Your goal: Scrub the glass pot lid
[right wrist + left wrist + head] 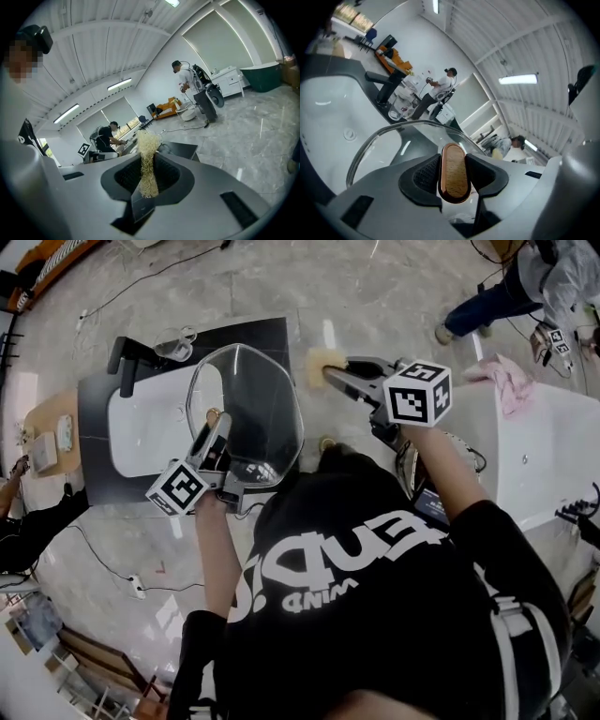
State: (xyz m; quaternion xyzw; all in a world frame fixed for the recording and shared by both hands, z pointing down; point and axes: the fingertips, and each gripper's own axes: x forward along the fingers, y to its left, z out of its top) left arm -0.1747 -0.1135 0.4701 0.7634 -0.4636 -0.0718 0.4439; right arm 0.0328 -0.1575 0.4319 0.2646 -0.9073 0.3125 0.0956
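Observation:
The glass pot lid [251, 409] is held tilted over the white sink [141, 427]. My left gripper [216, 426] is shut on the lid's wooden knob [214, 414]. In the left gripper view the oval knob [454, 169] sits clamped between the dark pads, with the lid's rim [389, 133] curving beyond it. My right gripper [334, 375] is to the right of the lid and apart from it, shut on a beige fibrous scrubber [322, 365]. The right gripper view shows the scrubber [147, 159] pinched upright between the pads.
A black faucet [127, 365] stands at the sink's far left, with a clear glass vessel [174, 341] near it on the dark counter [272, 334]. A white table with a pink cloth [508, 382] is at the right. Another person [525, 282] stands beyond it.

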